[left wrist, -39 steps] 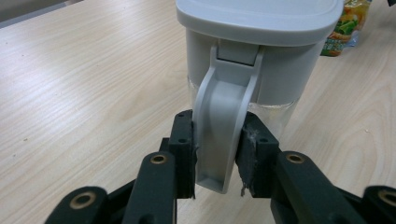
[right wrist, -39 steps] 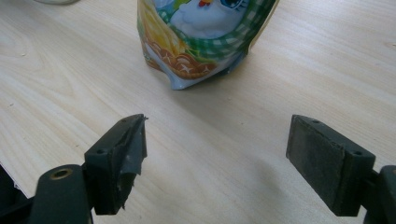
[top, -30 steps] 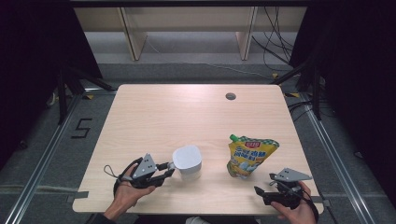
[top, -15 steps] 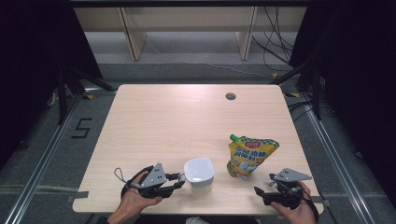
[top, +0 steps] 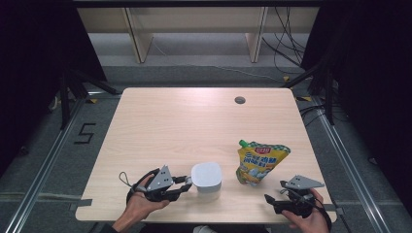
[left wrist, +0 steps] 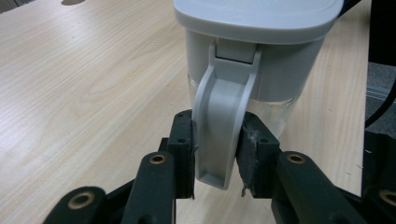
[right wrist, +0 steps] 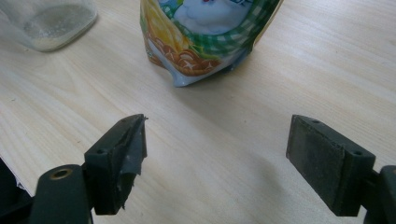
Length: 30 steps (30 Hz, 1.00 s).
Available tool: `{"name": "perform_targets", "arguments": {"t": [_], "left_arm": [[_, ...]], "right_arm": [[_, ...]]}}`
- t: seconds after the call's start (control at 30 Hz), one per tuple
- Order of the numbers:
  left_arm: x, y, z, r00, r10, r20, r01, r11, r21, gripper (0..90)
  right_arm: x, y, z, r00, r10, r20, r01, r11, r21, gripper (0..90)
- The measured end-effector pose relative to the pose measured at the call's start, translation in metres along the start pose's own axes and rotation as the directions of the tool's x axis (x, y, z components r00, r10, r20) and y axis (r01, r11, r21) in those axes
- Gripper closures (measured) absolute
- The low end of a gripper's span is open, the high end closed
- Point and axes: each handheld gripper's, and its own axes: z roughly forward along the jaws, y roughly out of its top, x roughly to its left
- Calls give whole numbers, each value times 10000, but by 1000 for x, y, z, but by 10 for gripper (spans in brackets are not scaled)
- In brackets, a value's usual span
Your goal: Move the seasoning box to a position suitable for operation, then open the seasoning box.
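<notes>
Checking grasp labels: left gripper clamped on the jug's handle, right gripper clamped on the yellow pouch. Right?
Not quite. The right gripper holds nothing: in the right gripper view its jaws stand wide apart over bare table, short of the yellow pouch. The rest holds: the left gripper view shows the left gripper clamped on the jug's handle.

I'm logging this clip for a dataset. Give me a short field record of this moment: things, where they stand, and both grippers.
container: grey-lidded clear jar with a side handle, upright near the table's front edge
pouch: yellow spouted pouch, standing right of the jar, apart from it
left gripper: jaws shut on the jar's handle
right gripper: jaws wide open, nothing between them, short of the pouch
surface: pale wooden table with a round hole near the far edge
</notes>
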Motion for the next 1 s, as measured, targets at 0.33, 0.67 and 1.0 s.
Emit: {"name": "perform_targets", "arguments": {"t": [0.33,0.67,1.0], "left_arm": [[2,2,3,9993,-249,-261,249,9997,13,686],[1,8,-11,9986,-493,-180,493,9988,-34,379],[-1,12,-22,9952,-943,271,941,9955,87,392]], "right_arm": [[-2,-2,0,9998,192,-37,-192,9998,48,211],[0,-3,1,9994,312,-117,-309,9993,195,211],[0,-3,-2,9997,218,-75,-218,9997,113,201]]}}
